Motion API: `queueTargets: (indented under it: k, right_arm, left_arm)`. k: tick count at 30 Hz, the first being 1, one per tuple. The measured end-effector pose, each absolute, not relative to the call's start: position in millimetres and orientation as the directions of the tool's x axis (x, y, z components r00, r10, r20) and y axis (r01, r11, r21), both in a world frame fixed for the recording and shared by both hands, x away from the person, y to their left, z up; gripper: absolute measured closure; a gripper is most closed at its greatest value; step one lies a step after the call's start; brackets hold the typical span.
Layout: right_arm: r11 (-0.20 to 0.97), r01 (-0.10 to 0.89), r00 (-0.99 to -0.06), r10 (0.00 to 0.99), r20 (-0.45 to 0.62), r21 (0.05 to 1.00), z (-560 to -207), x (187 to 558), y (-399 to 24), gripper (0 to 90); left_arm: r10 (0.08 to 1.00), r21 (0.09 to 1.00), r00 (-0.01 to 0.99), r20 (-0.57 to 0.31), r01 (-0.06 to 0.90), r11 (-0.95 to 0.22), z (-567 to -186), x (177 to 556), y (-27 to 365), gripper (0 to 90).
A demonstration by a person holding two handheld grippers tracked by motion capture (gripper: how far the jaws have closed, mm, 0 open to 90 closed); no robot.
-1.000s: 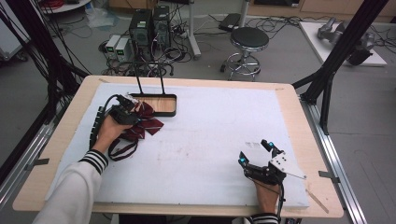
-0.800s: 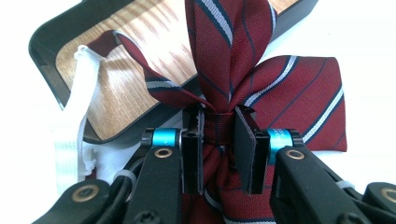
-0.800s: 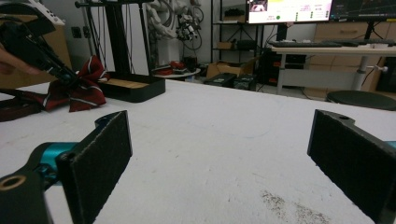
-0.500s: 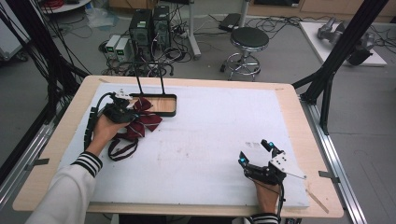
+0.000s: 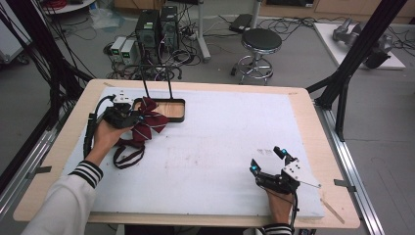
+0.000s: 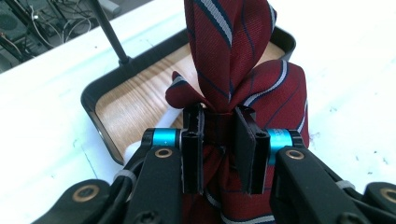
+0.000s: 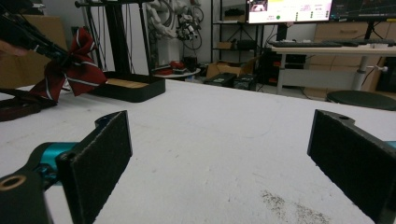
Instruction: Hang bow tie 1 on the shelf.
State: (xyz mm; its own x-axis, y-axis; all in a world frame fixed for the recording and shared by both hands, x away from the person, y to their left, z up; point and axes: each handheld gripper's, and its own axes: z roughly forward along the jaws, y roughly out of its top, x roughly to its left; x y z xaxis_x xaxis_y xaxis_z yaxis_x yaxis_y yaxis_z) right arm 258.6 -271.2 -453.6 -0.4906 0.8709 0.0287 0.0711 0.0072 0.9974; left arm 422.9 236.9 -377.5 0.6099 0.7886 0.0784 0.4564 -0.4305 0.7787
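Left tongs (image 6: 219,151) clamped on knot of dark red striped fabric bow tie (image 6: 243,88), lifted near counter's far-left corner, beside black wood-floored tray (image 5: 169,108) so you can drop it in. Right tongs (image 5: 270,164) gape empty, parked near front-right edge, out of your way.

The dark red striped bow tie (image 5: 147,123) hangs pinched at its knot, its strap trailing on the white mat.
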Motion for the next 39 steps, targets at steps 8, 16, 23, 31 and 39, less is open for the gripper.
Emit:
queueTargets:
  k: [8, 16, 23, 31, 39]
  right_arm:
    - [0.008, 0.072, -0.490, 0.871, 0.028, 0.997, -453.6, 258.5, -271.2, 5.6]
    - [0.009, 0.071, -0.490, 0.871, 0.027, 0.997, -453.6, 258.6, -271.2, 5.6]
    - [0.009, 0.070, -0.490, 0.871, 0.027, 0.997, -453.6, 258.6, -271.1, 5.6]
    - [0.009, 0.071, -0.490, 0.871, 0.027, 0.997, -453.6, 258.7, -271.2, 5.6]
    - [0.009, 0.072, -0.490, 0.871, 0.028, 0.997, -453.6, 258.6, -271.1, 5.6]
  left_arm:
    - [0.793, 0.816, 0.604, 0.081, 0.417, -0.401, -363.8, 419.4, 243.3, 73.9]
    - [0.796, 0.839, 0.599, 0.089, 0.386, -0.384, -353.8, 416.7, 247.8, 73.9]
    - [0.800, 0.859, 0.593, 0.088, 0.362, -0.363, -343.3, 415.7, 250.9, 73.9]
    - [0.797, 0.876, 0.597, 0.093, 0.331, -0.350, -330.0, 412.9, 254.2, 73.9]
    - [0.796, 0.881, 0.595, 0.110, 0.313, -0.356, -318.5, 413.4, 256.9, 74.0]
